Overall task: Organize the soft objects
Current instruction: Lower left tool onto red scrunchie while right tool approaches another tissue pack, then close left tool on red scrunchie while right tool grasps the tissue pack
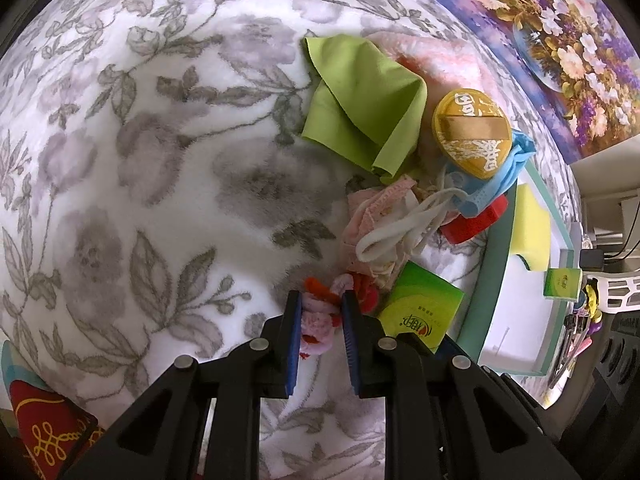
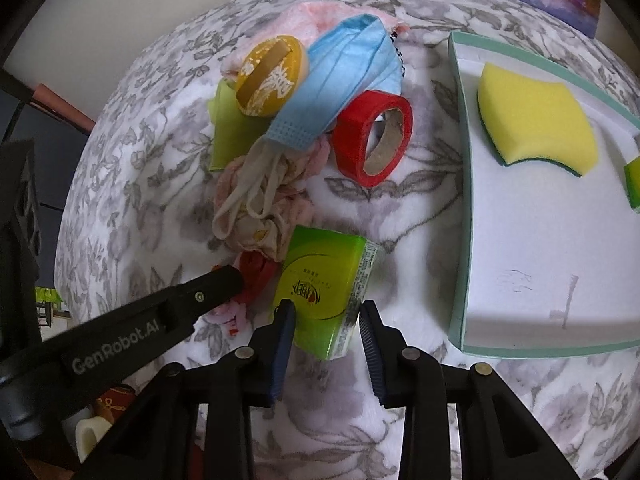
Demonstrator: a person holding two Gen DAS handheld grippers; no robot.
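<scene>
My left gripper (image 1: 322,300) is shut on a small pink and red soft toy (image 1: 318,324) lying on the floral blanket; one of its black fingers (image 2: 224,280) also shows in the right wrist view. My right gripper (image 2: 324,308) is shut on the near end of a green tissue pack (image 2: 324,280), one pad on each side. Behind them lies a heap: a cream and pink cloth bundle (image 2: 256,208), a blue face mask (image 2: 344,76), a yellow round puff (image 2: 272,76) and a green cloth (image 1: 360,112). A yellow sponge (image 2: 536,124) lies in the teal-rimmed white tray (image 2: 464,200).
A red tape roll (image 2: 372,136) stands on edge between the heap and the tray. A second small green pack (image 2: 634,184) sits at the tray's right side. A flower picture (image 1: 560,40) lies behind the blanket. Left of the heap there is bare blanket (image 1: 160,160).
</scene>
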